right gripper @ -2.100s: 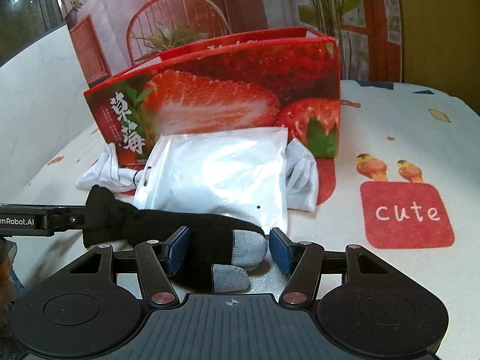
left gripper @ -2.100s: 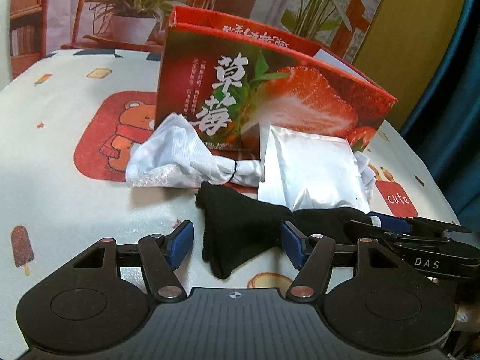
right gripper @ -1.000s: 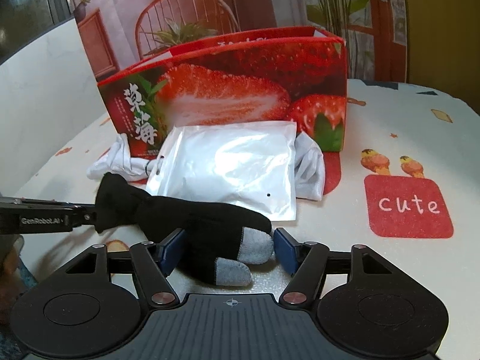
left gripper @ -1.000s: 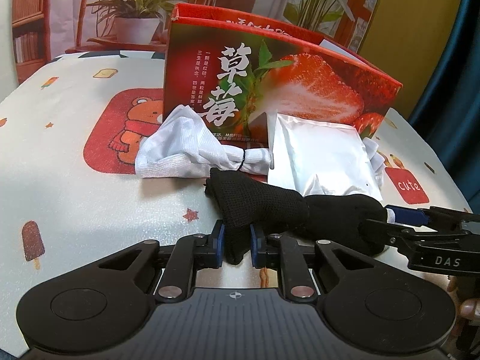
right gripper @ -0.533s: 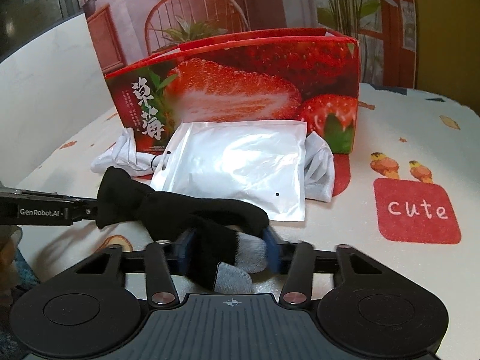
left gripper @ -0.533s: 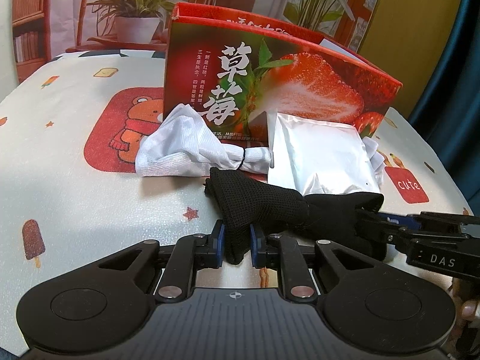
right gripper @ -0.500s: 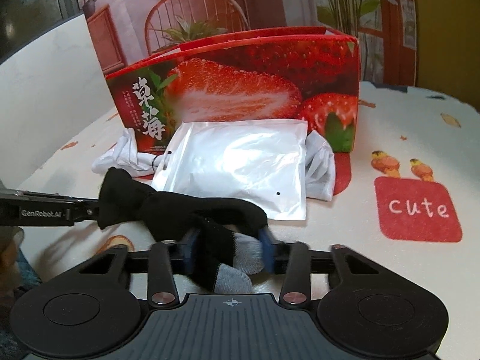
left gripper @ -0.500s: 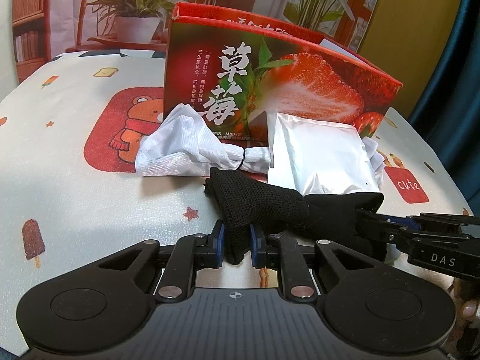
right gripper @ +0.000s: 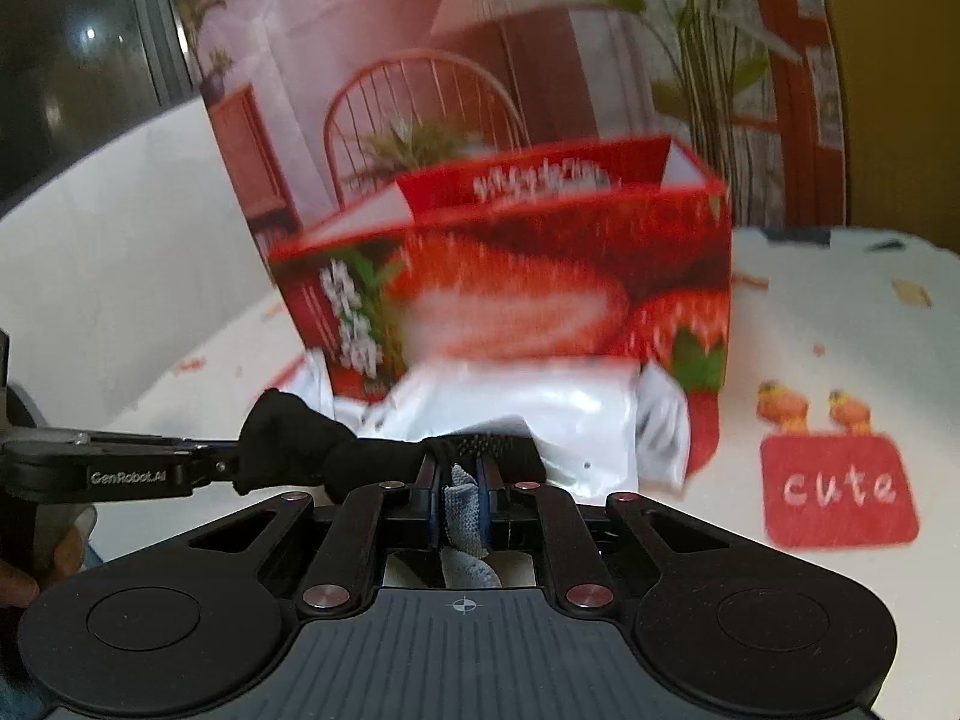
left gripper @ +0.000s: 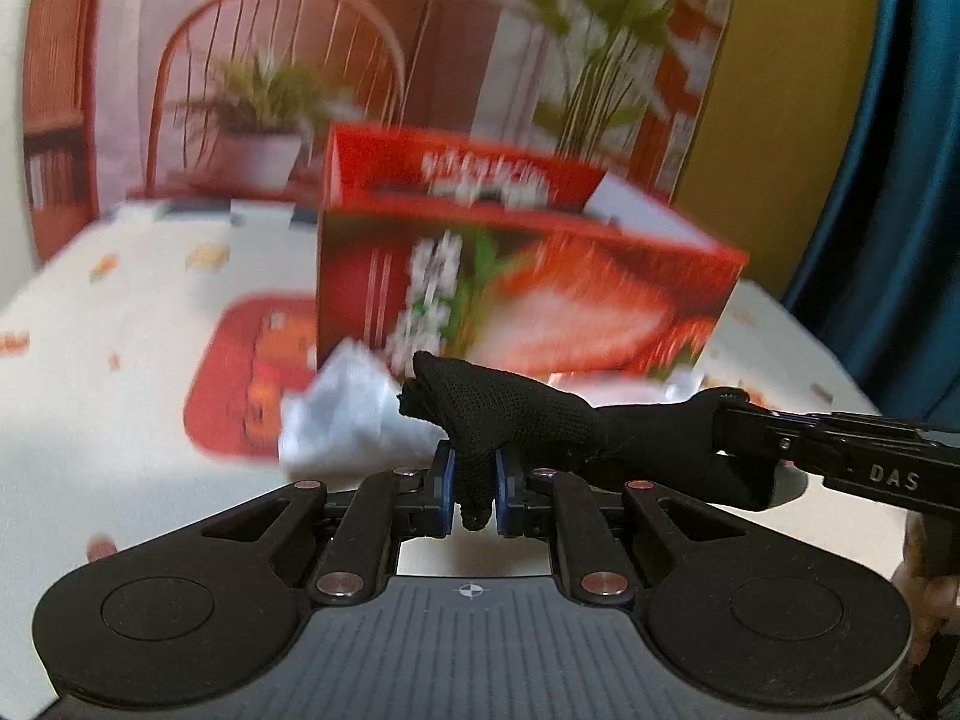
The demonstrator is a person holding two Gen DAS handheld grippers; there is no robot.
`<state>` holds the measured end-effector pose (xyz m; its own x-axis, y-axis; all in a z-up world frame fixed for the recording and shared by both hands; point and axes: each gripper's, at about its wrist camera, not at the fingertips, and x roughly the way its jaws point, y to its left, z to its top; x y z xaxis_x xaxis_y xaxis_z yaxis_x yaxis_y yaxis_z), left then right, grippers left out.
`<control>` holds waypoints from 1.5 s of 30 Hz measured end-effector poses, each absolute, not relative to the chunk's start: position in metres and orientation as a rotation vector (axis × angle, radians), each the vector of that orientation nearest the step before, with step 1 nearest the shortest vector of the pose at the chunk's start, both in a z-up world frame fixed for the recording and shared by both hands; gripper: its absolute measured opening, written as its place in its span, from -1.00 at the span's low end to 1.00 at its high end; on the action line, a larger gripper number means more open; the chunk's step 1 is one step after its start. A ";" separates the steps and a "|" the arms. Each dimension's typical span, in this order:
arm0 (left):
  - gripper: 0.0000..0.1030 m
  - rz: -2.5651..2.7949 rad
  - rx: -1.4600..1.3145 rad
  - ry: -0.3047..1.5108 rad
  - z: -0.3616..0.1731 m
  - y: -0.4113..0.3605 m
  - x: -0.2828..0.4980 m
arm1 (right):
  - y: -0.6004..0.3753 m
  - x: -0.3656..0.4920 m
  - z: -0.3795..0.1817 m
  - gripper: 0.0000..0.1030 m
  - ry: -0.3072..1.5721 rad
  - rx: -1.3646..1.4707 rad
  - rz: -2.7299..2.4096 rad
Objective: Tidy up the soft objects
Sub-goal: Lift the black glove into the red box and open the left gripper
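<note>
A black glove (left gripper: 528,420) with grey fingertips (right gripper: 462,495) hangs stretched between my two grippers, lifted off the table. My left gripper (left gripper: 472,489) is shut on its cuff end. My right gripper (right gripper: 461,495) is shut on its finger end; it also shows at the right of the left wrist view (left gripper: 840,450). The open red strawberry box (left gripper: 522,288) stands just behind the glove and also shows in the right wrist view (right gripper: 510,276). Both views are blurred by motion.
A white cloth bundle (left gripper: 348,414) and a silvery plastic pouch (right gripper: 540,408) lie on the patterned tablecloth (left gripper: 120,372) in front of the box. A red "cute" patch (right gripper: 840,486) marks the cloth at the right. A backdrop with a chair and plants stands behind.
The right gripper has closed on the glove's fingers. Both grippers have risen with the glove, lifting it off the table toward the box top.
</note>
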<state>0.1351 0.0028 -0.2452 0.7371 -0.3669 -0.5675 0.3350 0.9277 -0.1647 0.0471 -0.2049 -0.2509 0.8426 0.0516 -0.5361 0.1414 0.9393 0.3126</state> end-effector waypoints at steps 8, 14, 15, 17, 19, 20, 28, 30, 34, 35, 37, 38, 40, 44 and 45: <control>-0.73 -0.416 -0.039 0.552 -0.207 -0.005 0.140 | -0.221 0.059 -0.207 -0.79 0.450 0.332 -0.050; -0.73 -0.431 -0.053 0.576 -0.206 -0.002 0.136 | -0.228 0.065 -0.198 -0.79 0.440 0.352 -0.049; -0.73 -0.432 -0.054 0.575 -0.206 -0.002 0.136 | -0.229 0.065 -0.199 -0.79 0.444 0.355 -0.050; -0.73 -0.430 -0.053 0.560 -0.203 0.000 0.138 | -0.229 0.065 -0.200 -0.79 0.447 0.363 -0.051; -0.73 -0.425 -0.046 0.528 -0.196 0.000 0.141 | -0.229 0.066 -0.199 -0.79 0.441 0.365 -0.051; -0.73 -0.426 -0.045 0.510 -0.190 0.000 0.142 | -0.229 0.067 -0.196 -0.79 0.433 0.361 -0.049; -0.73 -0.428 -0.057 0.429 -0.156 -0.008 0.176 | -0.244 0.093 -0.160 -0.79 0.348 0.314 -0.041; -0.73 -0.427 -0.058 0.430 -0.151 -0.013 0.192 | -0.249 0.107 -0.152 -0.79 0.342 0.288 -0.039; -0.73 -0.419 -0.070 0.477 -0.149 -0.019 0.227 | -0.260 0.141 -0.144 -0.79 0.355 0.249 -0.049; -0.73 -0.421 -0.069 0.499 -0.151 -0.020 0.235 | -0.263 0.150 -0.145 -0.79 0.367 0.242 -0.054; -0.73 -0.420 -0.077 0.581 -0.157 -0.023 0.255 | -0.269 0.167 -0.150 -0.79 0.400 0.243 -0.063; -0.73 -0.418 -0.082 0.621 -0.161 -0.024 0.263 | -0.271 0.173 -0.154 -0.79 0.416 0.249 -0.068; -0.73 -0.412 -0.099 0.691 -0.170 -0.025 0.278 | -0.281 0.189 -0.166 -0.79 0.481 0.313 -0.060; -0.73 -0.415 -0.076 0.769 -0.185 -0.027 0.289 | -0.294 0.211 -0.192 -0.79 0.607 0.402 -0.074; -0.73 -0.423 -0.070 0.784 -0.188 -0.028 0.289 | -0.295 0.213 -0.197 -0.79 0.627 0.420 -0.076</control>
<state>0.2894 -0.0275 -0.1879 0.6292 -0.3945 -0.6697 0.3433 0.9141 -0.2159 0.2125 -0.2945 -0.1974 0.8099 0.0562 -0.5839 0.1946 0.9132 0.3579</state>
